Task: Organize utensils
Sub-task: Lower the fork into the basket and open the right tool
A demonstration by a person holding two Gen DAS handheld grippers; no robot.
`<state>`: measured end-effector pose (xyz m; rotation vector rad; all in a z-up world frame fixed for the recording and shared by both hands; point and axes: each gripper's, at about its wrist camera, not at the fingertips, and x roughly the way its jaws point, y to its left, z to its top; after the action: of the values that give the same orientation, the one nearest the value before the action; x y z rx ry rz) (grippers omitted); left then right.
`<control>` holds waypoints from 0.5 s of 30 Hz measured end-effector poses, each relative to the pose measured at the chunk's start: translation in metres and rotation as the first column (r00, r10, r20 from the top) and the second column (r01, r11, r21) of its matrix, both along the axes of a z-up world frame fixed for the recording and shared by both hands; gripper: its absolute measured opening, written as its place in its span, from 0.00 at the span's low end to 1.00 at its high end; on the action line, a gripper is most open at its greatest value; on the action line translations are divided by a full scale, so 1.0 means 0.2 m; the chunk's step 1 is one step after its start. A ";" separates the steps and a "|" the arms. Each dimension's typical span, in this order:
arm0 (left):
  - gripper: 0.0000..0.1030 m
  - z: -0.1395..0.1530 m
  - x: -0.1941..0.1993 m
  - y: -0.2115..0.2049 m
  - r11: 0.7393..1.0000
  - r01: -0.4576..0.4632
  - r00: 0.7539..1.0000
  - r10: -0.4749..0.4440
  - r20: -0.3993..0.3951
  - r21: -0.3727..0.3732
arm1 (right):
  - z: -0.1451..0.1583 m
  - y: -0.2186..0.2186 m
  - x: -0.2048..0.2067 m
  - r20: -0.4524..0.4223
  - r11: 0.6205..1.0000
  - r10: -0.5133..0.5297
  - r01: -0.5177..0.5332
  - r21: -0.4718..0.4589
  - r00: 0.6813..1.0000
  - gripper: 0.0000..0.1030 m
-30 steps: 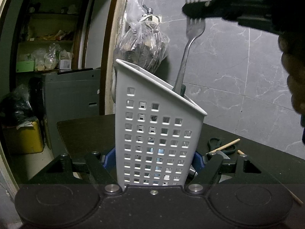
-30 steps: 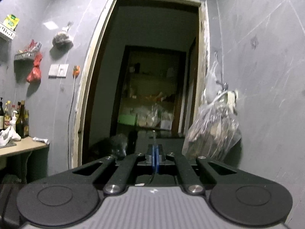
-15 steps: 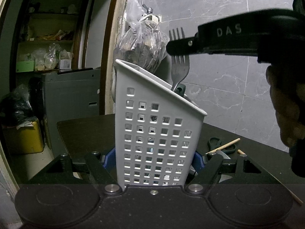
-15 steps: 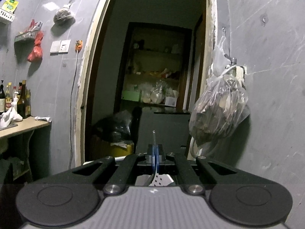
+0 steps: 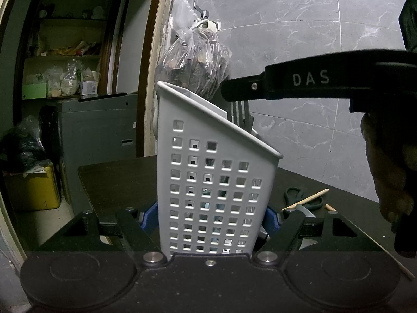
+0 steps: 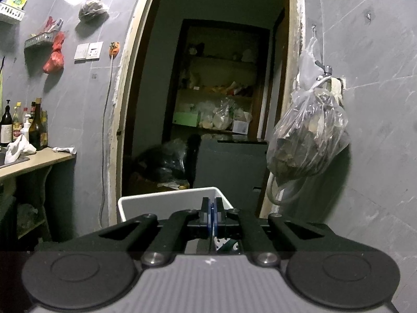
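Against grey marble tiles, the left gripper (image 5: 211,219) is clamping the white perforated plastic caddy (image 5: 208,182) steady while the right gripper (image 5: 234,91), pinched shut on the metal fork (image 5: 238,113), should be releasing only once the handle is bottoming out inside.

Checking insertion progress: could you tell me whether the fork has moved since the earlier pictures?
Yes. The fork has sunk into the white utensil holder; only its tines show above the rim.

A dark table (image 5: 117,182) is carrying a white caddy (image 5: 208,182), which is standing upright on it. To the caddy's right, black scissors (image 5: 294,194), a wooden stick (image 5: 310,198) and a knife blade (image 5: 306,211) are lying close together on the tabletop, with another thin stick (image 5: 391,255) lying toward the right edge.
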<state>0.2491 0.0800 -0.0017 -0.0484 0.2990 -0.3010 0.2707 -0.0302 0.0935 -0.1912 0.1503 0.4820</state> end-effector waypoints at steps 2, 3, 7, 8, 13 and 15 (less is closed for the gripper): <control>0.75 0.00 0.00 0.00 1.000 0.000 1.000 0.000 0.000 0.000 | 0.00 0.00 0.00 0.004 1.000 -0.002 0.002 -0.002 1.000 0.02; 0.75 0.00 0.00 0.00 1.000 0.000 1.000 0.000 0.000 -0.001 | 0.00 0.00 0.00 0.002 1.000 -0.001 0.001 0.001 1.000 0.02; 0.75 0.00 0.00 0.00 1.000 0.000 1.000 0.000 0.000 0.000 | -0.01 -0.01 0.00 0.001 1.000 0.001 -0.001 0.003 1.000 0.06; 0.75 0.00 0.00 0.00 1.000 0.000 1.000 0.000 0.000 0.000 | -0.01 -0.02 -0.01 -0.001 1.000 0.006 -0.006 0.013 1.000 0.15; 0.75 0.00 0.00 0.00 1.000 0.000 1.000 0.000 0.000 -0.002 | 0.03 -0.13 -0.03 0.003 0.997 0.005 -0.005 0.080 1.000 0.57; 0.75 0.00 0.00 0.00 1.000 0.000 1.000 0.000 0.000 -0.001 | 0.05 -0.20 -0.04 0.001 0.994 -0.009 0.009 0.105 1.000 0.70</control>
<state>0.2496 0.0806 -0.0010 -0.0498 0.2985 -0.3008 0.2630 -0.0699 0.1043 -0.0878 0.1242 0.4793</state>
